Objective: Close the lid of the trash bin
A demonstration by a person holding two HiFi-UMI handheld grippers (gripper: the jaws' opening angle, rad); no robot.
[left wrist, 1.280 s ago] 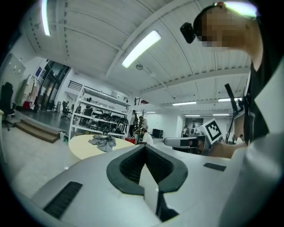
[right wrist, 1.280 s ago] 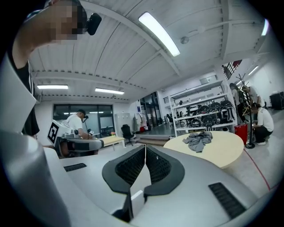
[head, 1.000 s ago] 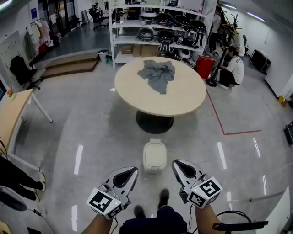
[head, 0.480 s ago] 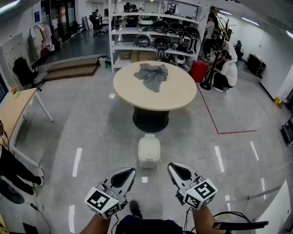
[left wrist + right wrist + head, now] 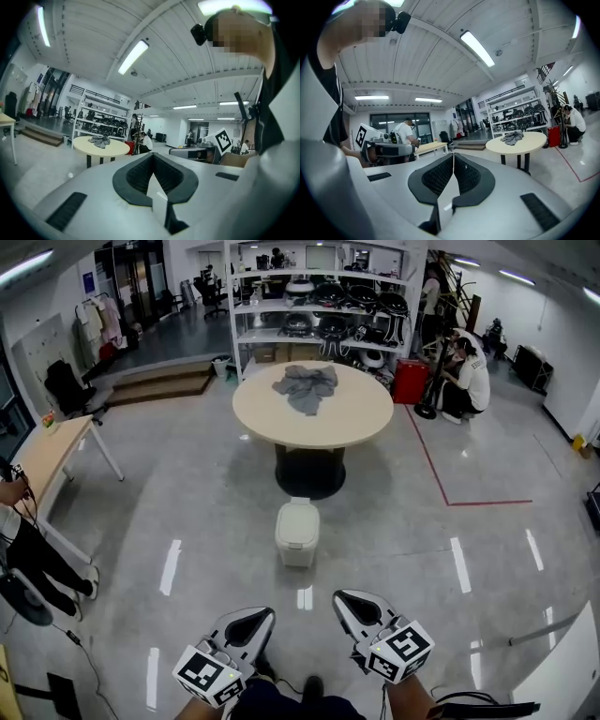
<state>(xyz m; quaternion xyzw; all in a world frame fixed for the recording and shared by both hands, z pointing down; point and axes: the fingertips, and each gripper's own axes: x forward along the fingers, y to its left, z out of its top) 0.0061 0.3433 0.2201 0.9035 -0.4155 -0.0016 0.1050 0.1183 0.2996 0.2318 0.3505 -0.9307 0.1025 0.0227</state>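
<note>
A small white trash bin [image 5: 297, 532] stands on the grey floor in front of the round table's black base, and its lid lies down flat. Both grippers hang low near my body, well short of the bin and touching nothing. My left gripper [image 5: 255, 620] is shut with nothing in it, and so is my right gripper [image 5: 349, 603]. Seen in the left gripper view, the left gripper [image 5: 152, 157] has its black jaws pressed together; the right gripper view shows the right gripper [image 5: 453, 157] the same way. Neither gripper view shows the bin.
Behind the bin stands a round beige table [image 5: 347, 423] with a grey cloth [image 5: 305, 385] on it. Shelving [image 5: 323, 306] and a red bin [image 5: 410, 381] stand beyond, next to a crouching person [image 5: 464, 381]. A wooden table [image 5: 47, 451] and another person [image 5: 28, 554] are at the left.
I have stepped back: the bin and table now lie farther ahead of the grippers. Both grippers stay shut and sit lower in the head view.
</note>
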